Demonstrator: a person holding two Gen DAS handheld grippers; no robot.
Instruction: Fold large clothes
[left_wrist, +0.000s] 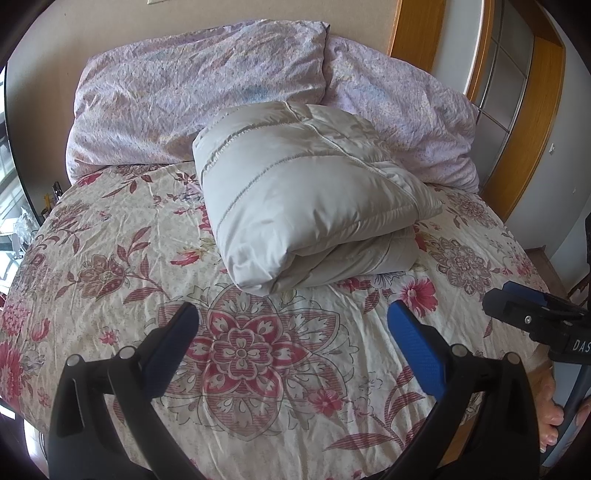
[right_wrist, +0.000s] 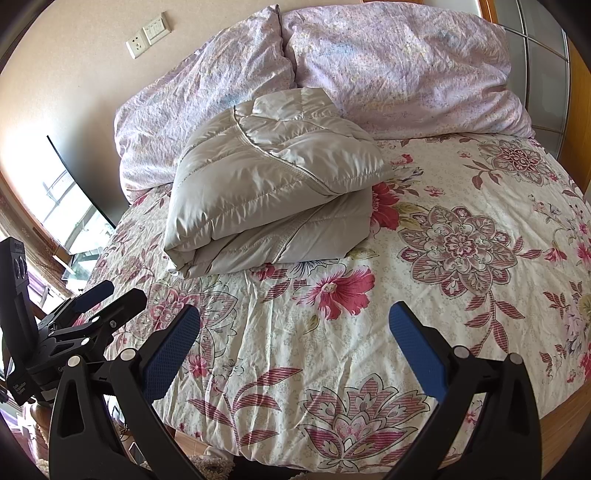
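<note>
The padded jacket (left_wrist: 306, 192) lies folded in a bundle on the bed (left_wrist: 277, 369), ahead of and clear of the left gripper (left_wrist: 291, 347) and right gripper (right_wrist: 295, 347), both wide open and empty, so folding looks finished and only tidying remains.

The folded jacket (left_wrist: 295, 199) hides part of the pillows (left_wrist: 184, 103) behind it.

You get bright daylight from the window (right_wrist: 70, 218), soft shadows, sharp focus, and heavy fisheye bending with dark corners.
</note>
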